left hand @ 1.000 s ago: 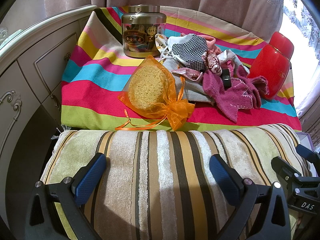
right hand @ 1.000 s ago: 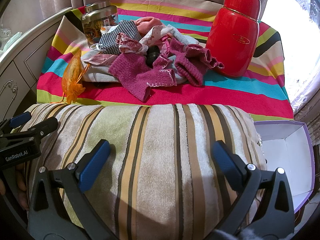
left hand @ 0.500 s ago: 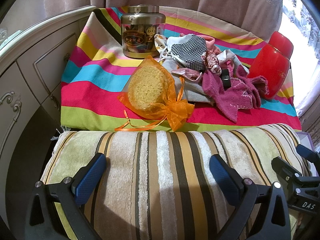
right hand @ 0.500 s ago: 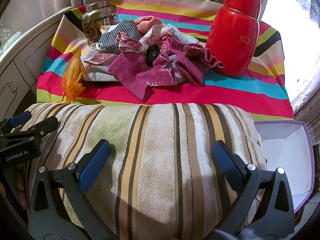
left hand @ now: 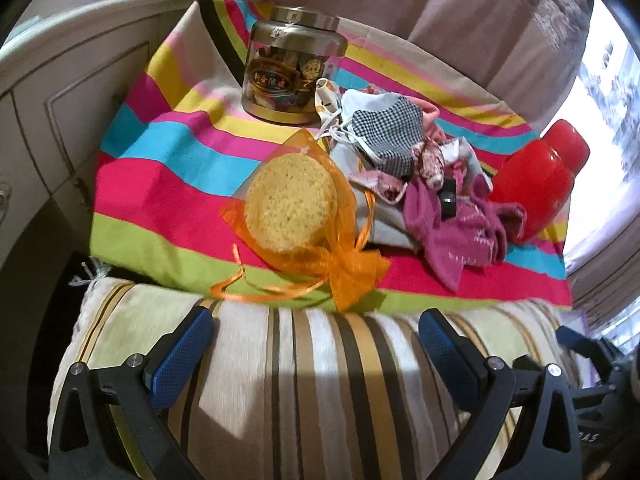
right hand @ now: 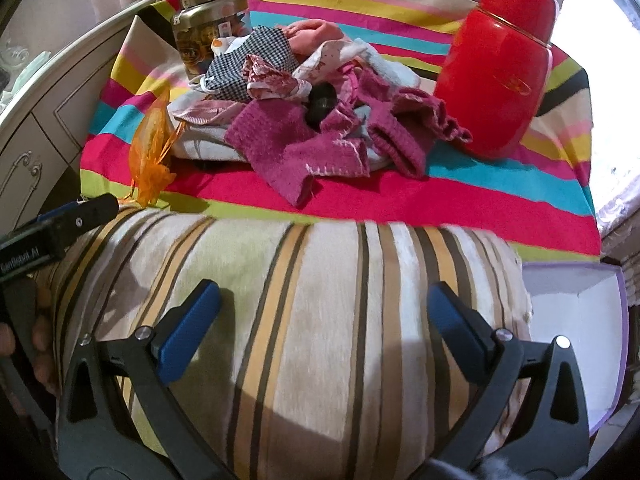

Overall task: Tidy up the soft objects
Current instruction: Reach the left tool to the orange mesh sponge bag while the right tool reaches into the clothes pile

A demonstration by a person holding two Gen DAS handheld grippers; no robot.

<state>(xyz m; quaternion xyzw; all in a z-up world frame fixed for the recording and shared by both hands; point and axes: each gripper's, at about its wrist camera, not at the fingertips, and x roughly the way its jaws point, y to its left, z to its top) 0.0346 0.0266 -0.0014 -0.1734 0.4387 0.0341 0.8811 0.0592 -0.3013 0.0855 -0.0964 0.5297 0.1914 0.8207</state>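
Striped plush cushion (left hand: 320,380) in front, jumbled clothes pile (right hand: 316,120) on striped cloth

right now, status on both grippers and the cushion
Left gripper and right gripper both open, straddling the striped cushion. Sock pile untouched. Orange pouch near cushion edge.

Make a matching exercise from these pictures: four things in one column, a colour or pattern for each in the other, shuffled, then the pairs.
Things:
1. flask
2. pouch
3. cushion
4. sock

Colours:
A. magenta knit
B. beige with brown and tan stripes
C. glossy red
D. sheer orange

Pairs: 1-C, 2-D, 3-B, 4-A
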